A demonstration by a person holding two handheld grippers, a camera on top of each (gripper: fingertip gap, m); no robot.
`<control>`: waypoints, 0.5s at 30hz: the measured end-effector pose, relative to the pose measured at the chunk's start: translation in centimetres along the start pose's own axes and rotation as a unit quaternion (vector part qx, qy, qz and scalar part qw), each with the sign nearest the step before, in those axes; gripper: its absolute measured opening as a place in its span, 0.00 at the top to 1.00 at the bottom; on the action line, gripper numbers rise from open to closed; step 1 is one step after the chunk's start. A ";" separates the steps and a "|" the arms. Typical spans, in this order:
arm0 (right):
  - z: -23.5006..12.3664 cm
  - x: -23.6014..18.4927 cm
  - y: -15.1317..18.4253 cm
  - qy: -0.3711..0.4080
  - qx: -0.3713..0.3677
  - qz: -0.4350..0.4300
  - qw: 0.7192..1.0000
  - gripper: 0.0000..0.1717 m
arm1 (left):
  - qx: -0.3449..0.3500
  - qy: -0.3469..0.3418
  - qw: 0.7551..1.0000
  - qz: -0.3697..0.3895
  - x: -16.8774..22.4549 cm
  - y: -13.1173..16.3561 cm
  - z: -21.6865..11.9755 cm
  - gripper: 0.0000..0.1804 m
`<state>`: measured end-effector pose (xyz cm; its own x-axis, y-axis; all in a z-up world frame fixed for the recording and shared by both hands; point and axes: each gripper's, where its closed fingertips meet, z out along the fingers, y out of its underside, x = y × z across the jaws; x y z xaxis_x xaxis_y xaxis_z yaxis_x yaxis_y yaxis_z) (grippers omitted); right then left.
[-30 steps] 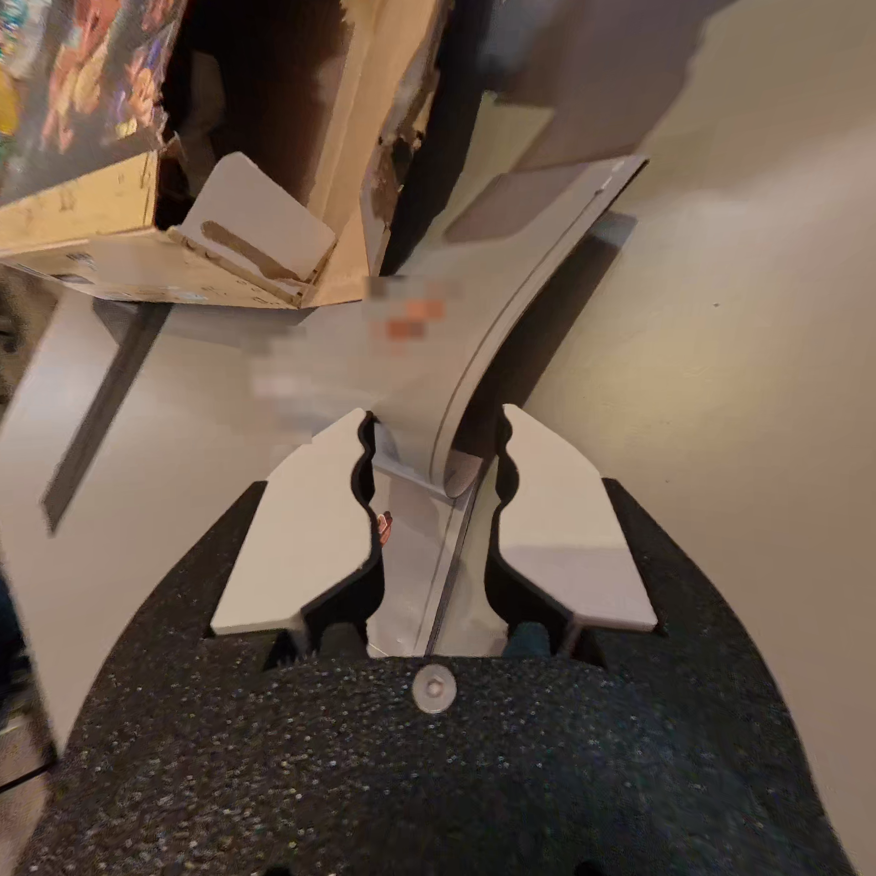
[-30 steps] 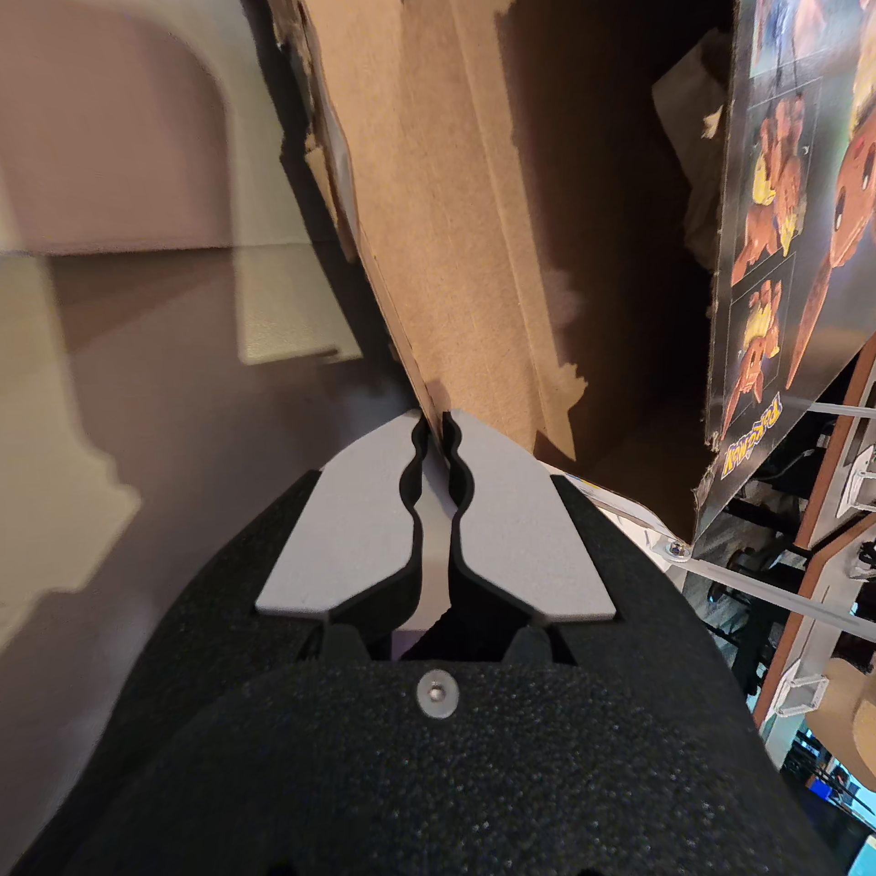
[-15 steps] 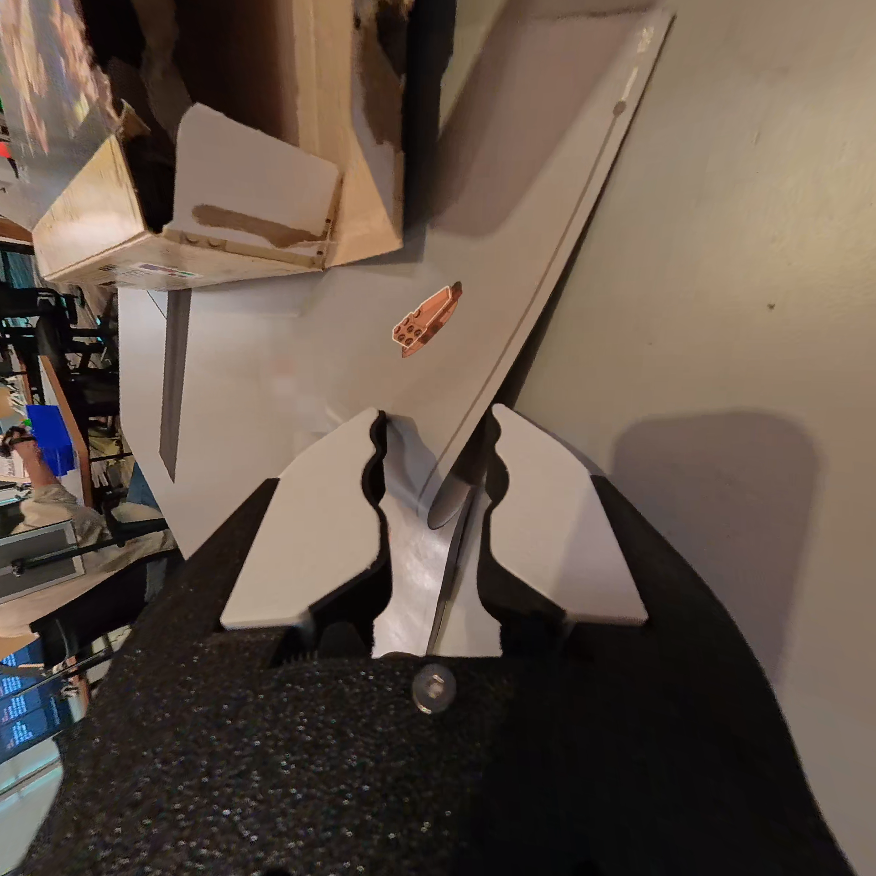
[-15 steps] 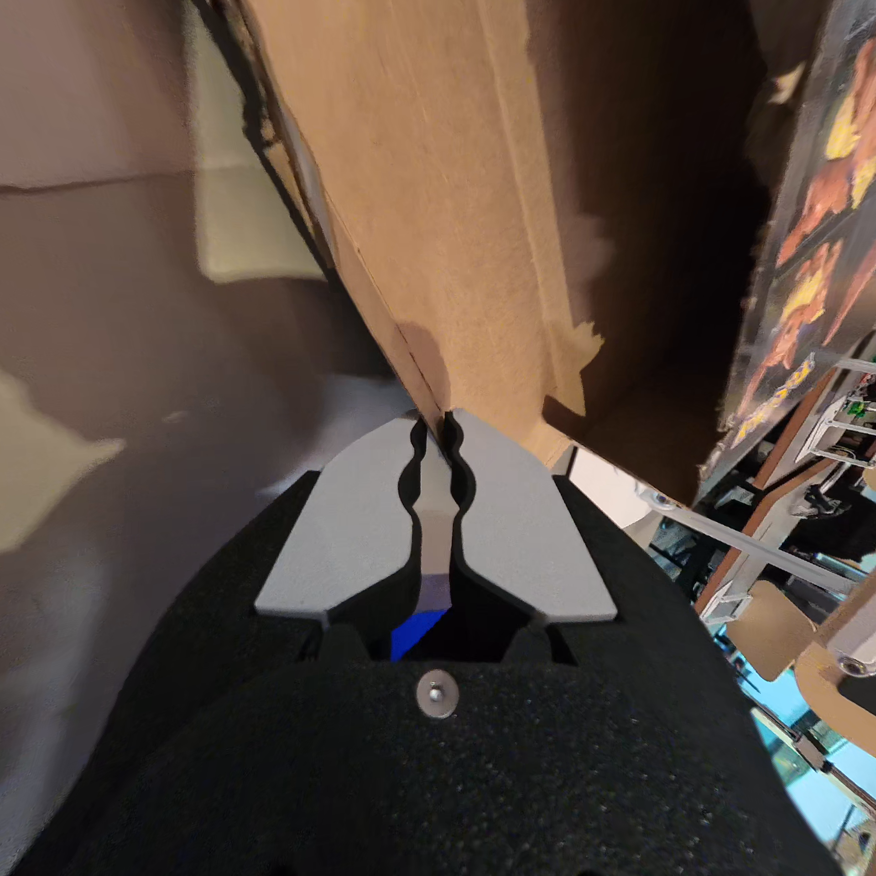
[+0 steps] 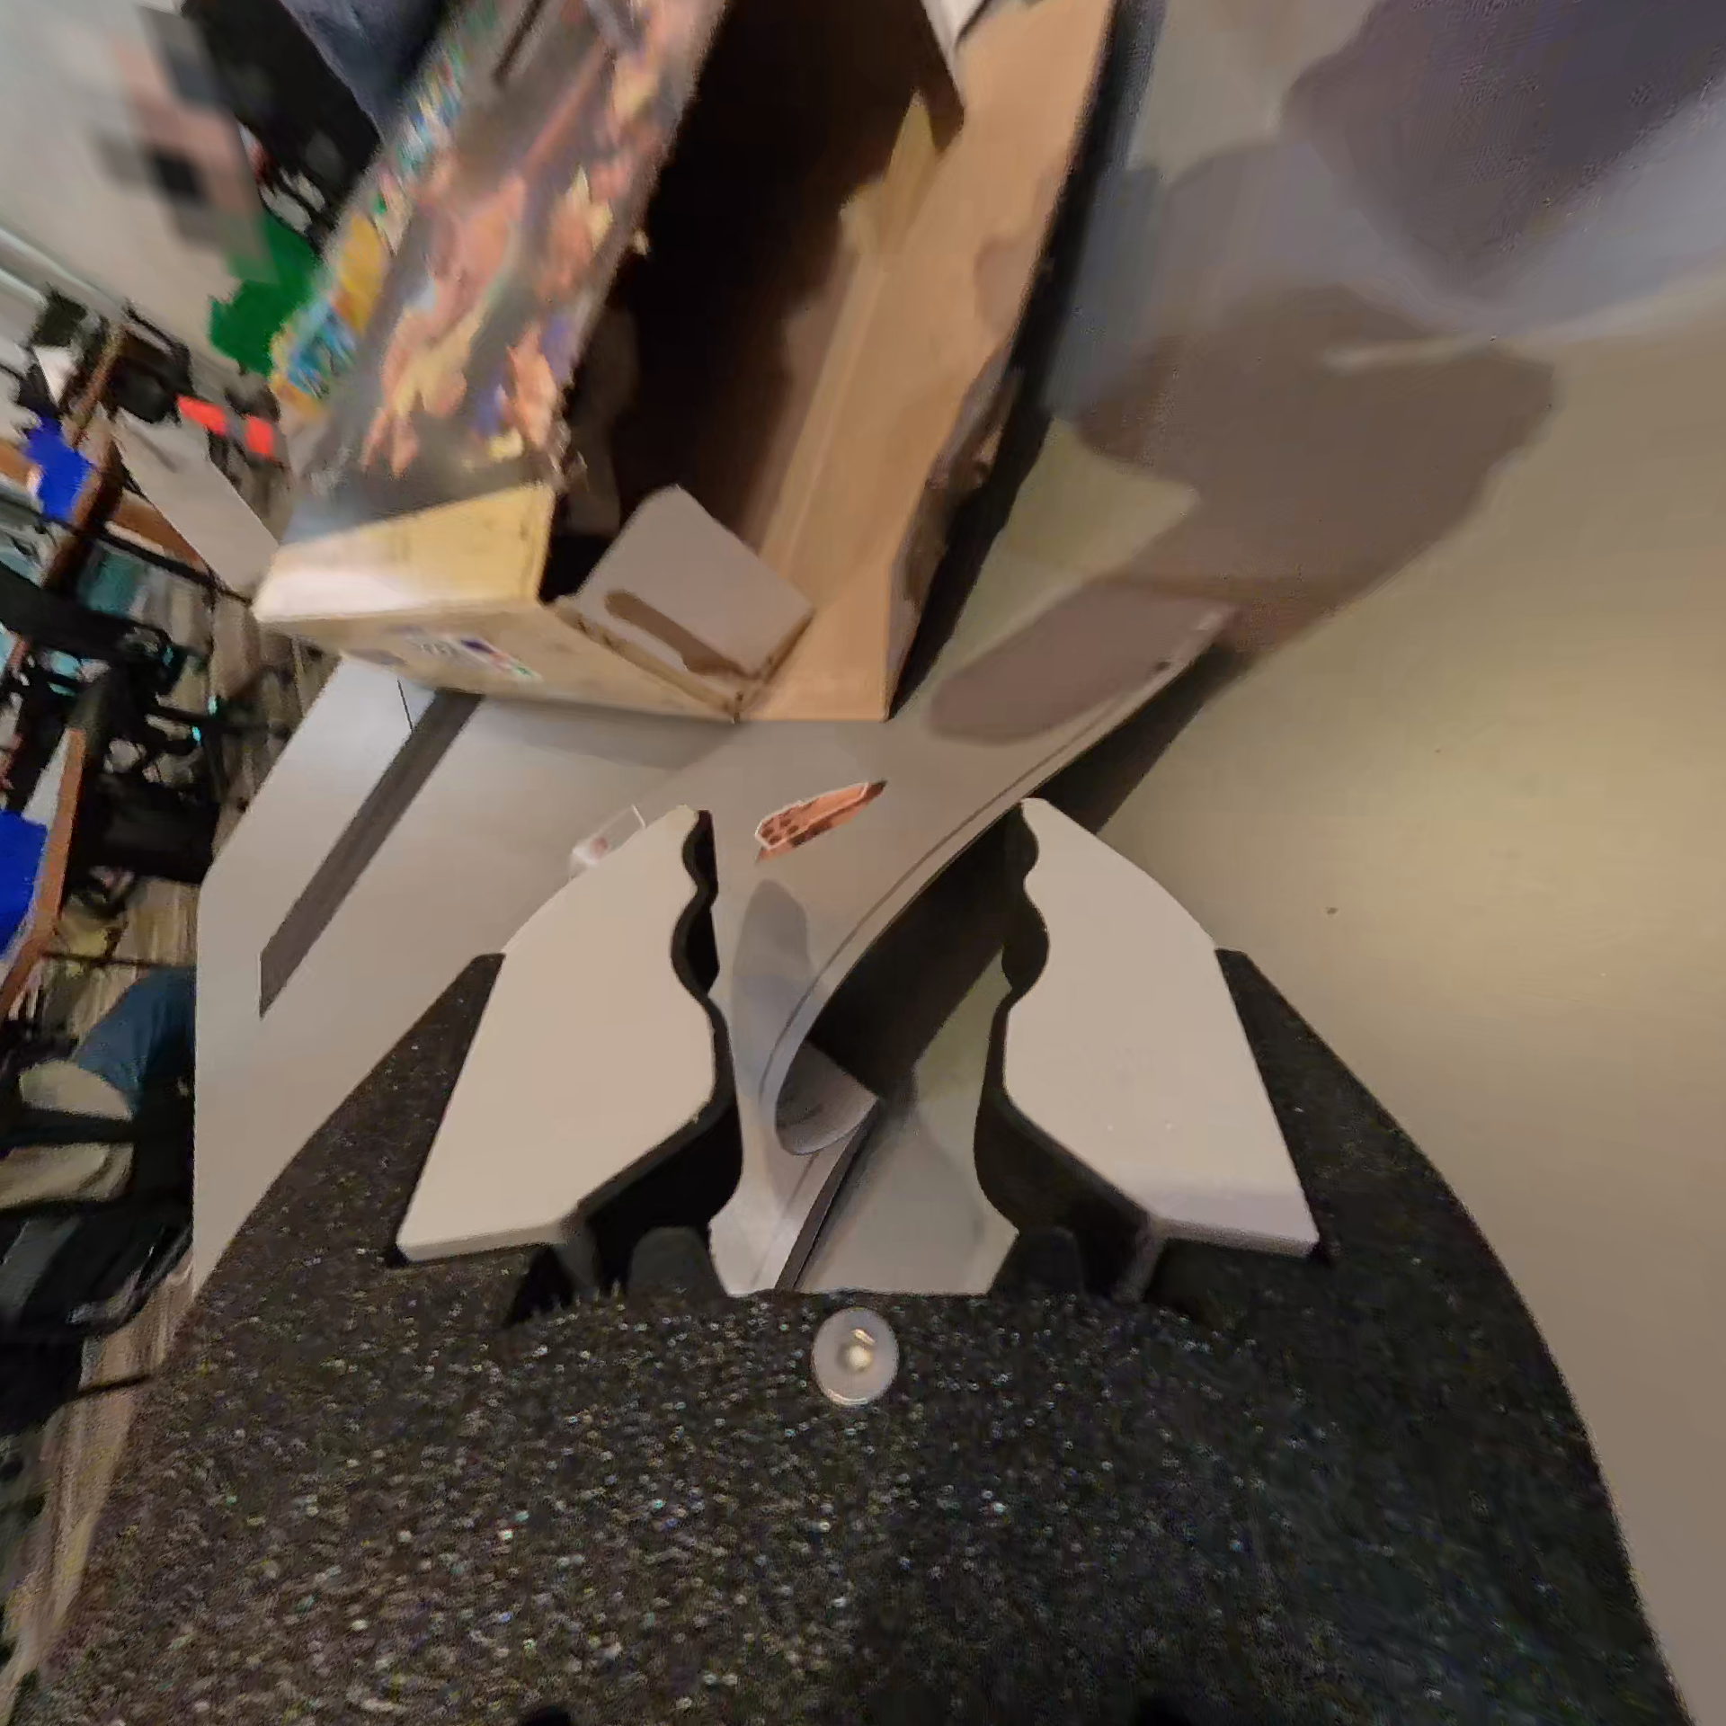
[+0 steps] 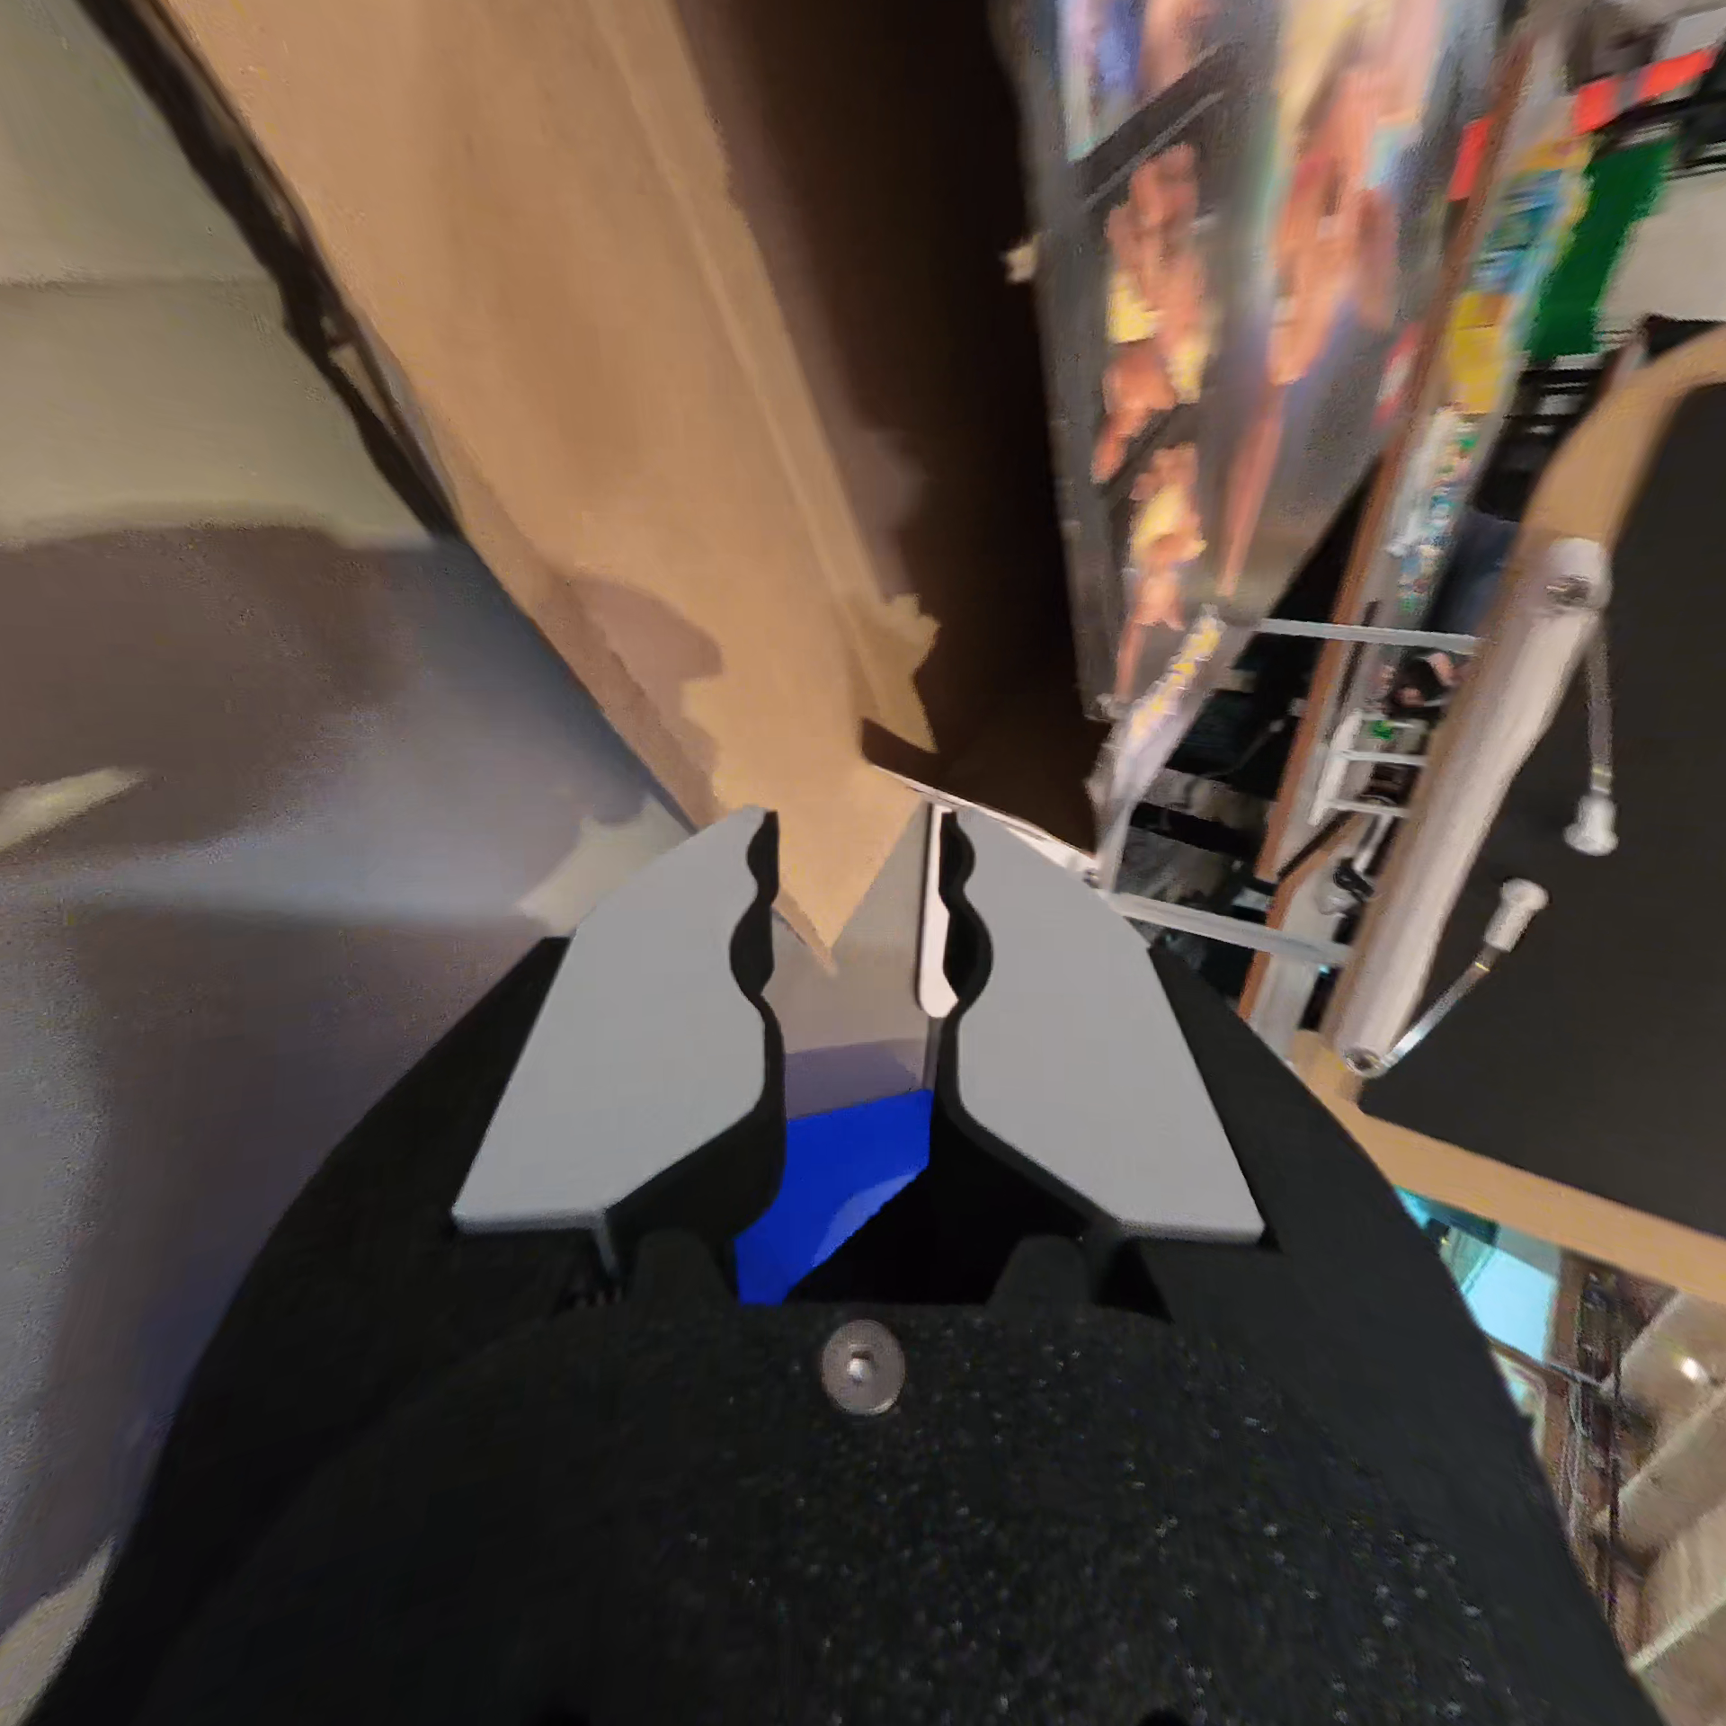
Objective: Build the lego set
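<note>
In the left wrist view my left gripper (image 5: 859, 817) is open. A thin grey booklet (image 5: 971, 747) with a small orange picture (image 5: 817, 822) curves up between its fingers. The booklet lies near the left finger (image 5: 598, 1009), and a clear gap separates it from the right finger (image 5: 1121, 1027). Just beyond stands an open cardboard box (image 5: 841, 467) with a colourful printed face (image 5: 448, 327). In the right wrist view my right gripper (image 6: 852, 827) is open. The corner of the box's brown flap (image 6: 607, 420) reaches in between its fingers, and the pads do not press on it.
A grey table top (image 5: 420, 887) carries the box, with a pale beige surface (image 5: 1401, 934) to the right. A blue patch (image 6: 841, 1177) shows deep between the right fingers. Metal frames and wooden desks (image 6: 1401, 794) stand at the right, and a person's leg (image 5: 131, 1027) shows at the far left. There is about 20 cm between the tips of the two grippers.
My right jaws were shut on the cardboard flap and have now opened off it. My left jaws have spread wider around the grey booklet. Both views have shifted and are blurred.
</note>
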<state>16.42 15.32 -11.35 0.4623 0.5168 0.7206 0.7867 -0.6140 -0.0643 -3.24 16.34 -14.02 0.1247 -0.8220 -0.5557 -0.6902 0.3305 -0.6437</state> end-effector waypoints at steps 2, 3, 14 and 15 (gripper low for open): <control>-1.3 0.3 0.0 0.019 0.005 0.011 1.000 0.82 | 0.024 0.007 1.000 0.010 0.9 -0.8 -0.6 0.67; -1.7 0.3 0.3 0.024 0.002 0.013 1.000 0.82 | 0.031 0.018 0.999 0.016 1.5 -1.1 -0.8 0.67; -7.1 -3.6 -0.6 -0.020 0.150 0.145 0.978 0.89 | 0.079 0.159 0.984 -0.022 6.1 -4.7 -1.5 0.67; -7.7 -4.0 -0.8 -0.029 0.175 0.169 0.970 0.90 | 0.087 0.175 0.980 -0.034 6.4 -5.5 -1.3 0.68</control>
<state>10.79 9.17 -8.90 0.7319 0.3598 0.5786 0.6723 -0.5197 -0.5272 0.42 8.64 -13.40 -0.1073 -0.9434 -0.3137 -0.5535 0.3188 -0.7694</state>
